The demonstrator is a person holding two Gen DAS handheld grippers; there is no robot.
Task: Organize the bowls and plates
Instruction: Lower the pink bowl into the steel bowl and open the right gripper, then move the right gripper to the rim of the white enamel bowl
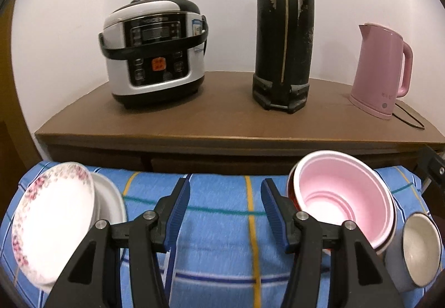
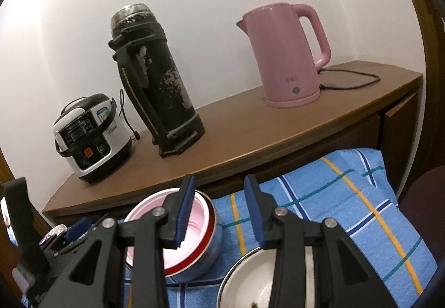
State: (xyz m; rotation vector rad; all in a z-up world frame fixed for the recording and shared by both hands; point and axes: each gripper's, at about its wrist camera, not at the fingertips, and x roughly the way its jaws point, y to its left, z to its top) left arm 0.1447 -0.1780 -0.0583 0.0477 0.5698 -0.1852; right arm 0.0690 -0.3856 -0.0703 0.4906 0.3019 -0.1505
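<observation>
The left claw [image 1: 225,207] hangs open and empty over the middle of the blue checked cloth [image 1: 222,227], between the floral plate [image 1: 52,221] near its left edge and the pink bowl [image 1: 345,199] nested in a red-rimmed bowl [image 2: 205,246] toward its right edge. The right claw [image 2: 219,210] is also open, holding nothing, above a white bowl [image 2: 250,283]. The soft cloth could let tilted dishes slide or tip if nudged, and a rim pinch on glazed ware could slip.

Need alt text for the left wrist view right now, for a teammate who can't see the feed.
The left hand-held gripper hangs open over a blue plaid cloth, holding nothing. A floral plate leans at its left; a pink bowl nested in a red-rimmed one and a grey cup lie at its right. Behind, a wooden counter holds a rice cooker, black flask and pink kettle.
</observation>
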